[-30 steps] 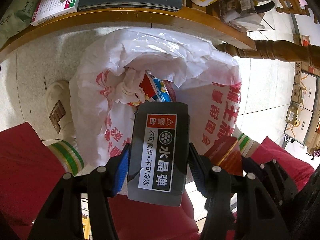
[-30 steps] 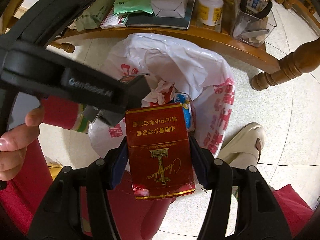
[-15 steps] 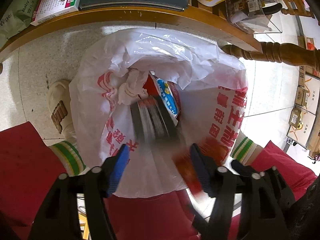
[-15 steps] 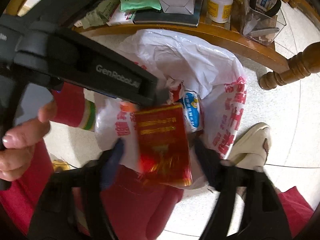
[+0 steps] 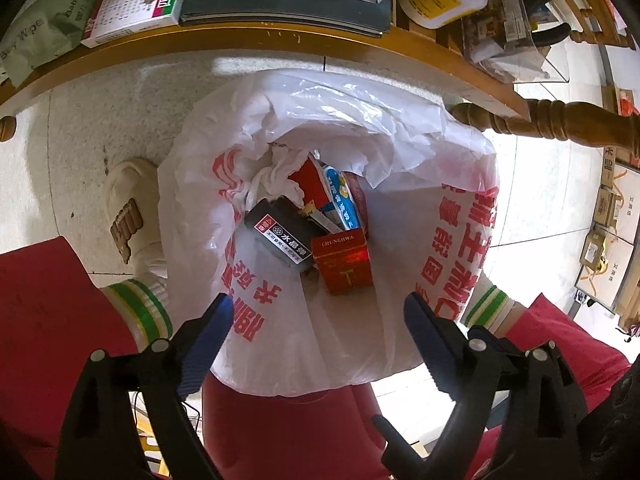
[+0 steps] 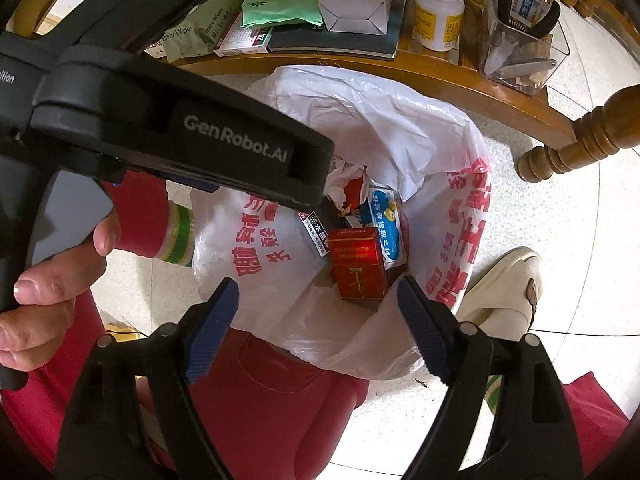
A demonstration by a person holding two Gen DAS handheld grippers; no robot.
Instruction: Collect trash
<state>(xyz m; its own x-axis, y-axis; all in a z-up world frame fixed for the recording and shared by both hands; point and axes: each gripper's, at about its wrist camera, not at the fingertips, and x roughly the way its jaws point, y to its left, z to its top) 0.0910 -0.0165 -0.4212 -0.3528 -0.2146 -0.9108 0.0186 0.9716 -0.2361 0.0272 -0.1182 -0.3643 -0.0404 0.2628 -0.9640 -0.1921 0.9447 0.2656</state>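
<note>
A white plastic bag [image 5: 420, 300] with red print stands open on the floor between the person's legs. Inside it lie a black box [image 5: 280, 236] with a white label, a red cigarette pack [image 5: 344, 264], a blue-and-white wrapper [image 5: 340, 196] and crumpled tissue [image 5: 276, 176]. My left gripper [image 5: 316, 312] hovers above the bag's near rim, its jaws still opening, nothing between them. In the right wrist view the same bag [image 6: 360, 120] holds the red pack [image 6: 358, 264]. My right gripper [image 6: 316, 300] is open and empty above it. The left gripper's black body [image 6: 180, 140] crosses that view.
A wooden table edge [image 5: 240, 44] carries books, a wipes pack, a white bottle [image 6: 438, 12] and a clear holder with pliers [image 6: 524, 44]. A turned table leg [image 6: 580, 136] stands right of the bag. A cream shoe [image 6: 504, 288] and red trousers [image 6: 272, 400] flank it.
Both grippers let go: the black box fell from the left gripper and the red pack from the right, and both now lie in the bag. The jaws stand wider.
</note>
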